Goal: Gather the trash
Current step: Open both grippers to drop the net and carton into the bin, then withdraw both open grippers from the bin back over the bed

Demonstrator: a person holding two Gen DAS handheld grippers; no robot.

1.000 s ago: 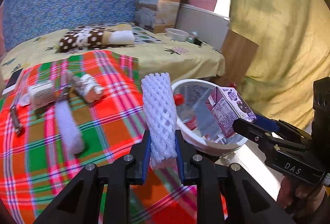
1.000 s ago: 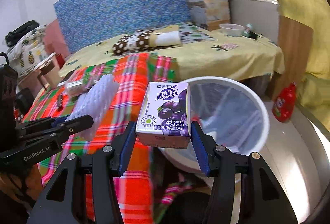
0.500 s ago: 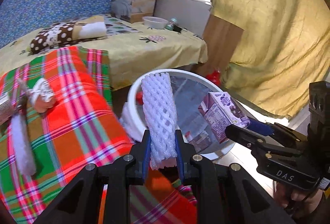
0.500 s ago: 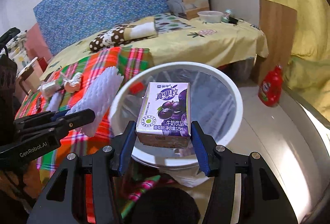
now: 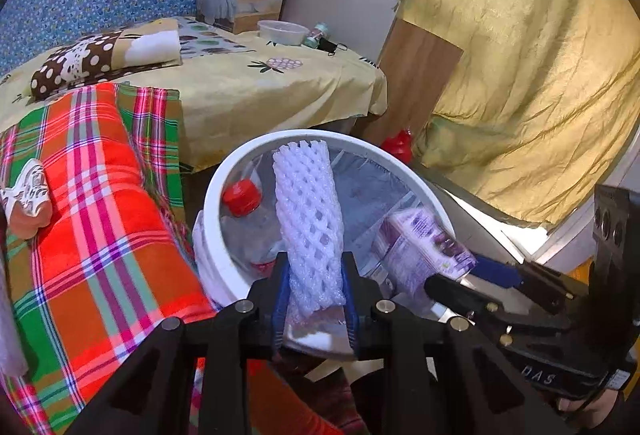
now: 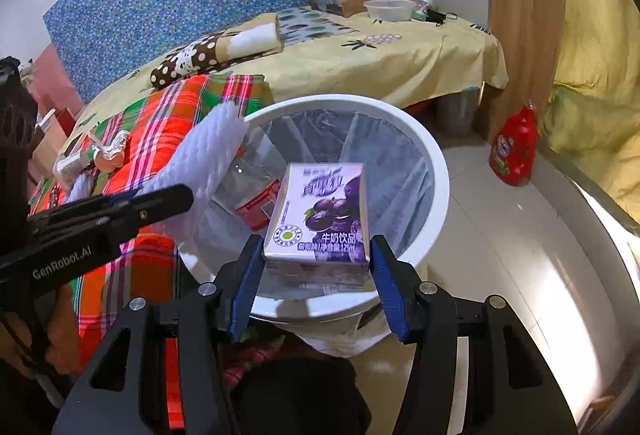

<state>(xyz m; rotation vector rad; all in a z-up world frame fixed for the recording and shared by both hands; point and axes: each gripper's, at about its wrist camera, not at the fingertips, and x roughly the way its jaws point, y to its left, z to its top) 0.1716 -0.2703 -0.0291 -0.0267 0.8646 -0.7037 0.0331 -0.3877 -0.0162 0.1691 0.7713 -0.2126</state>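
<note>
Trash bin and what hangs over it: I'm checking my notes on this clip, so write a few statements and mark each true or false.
1. The white trash bin already contains a clear bottle with a red cap. True.
2. The right gripper holds a purple drink carton over the bin. True.
3. The left gripper is empty. False: a white foam fruit net stands between its fingers.
4. The bin has no liner. False: a clear plastic bag lines it.
5. The plaid blanket is blue. False: red, green and orange.

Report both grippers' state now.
Left gripper: jaws just easing open around the foam net sleeve.
Right gripper: holding the milk carton.
</note>
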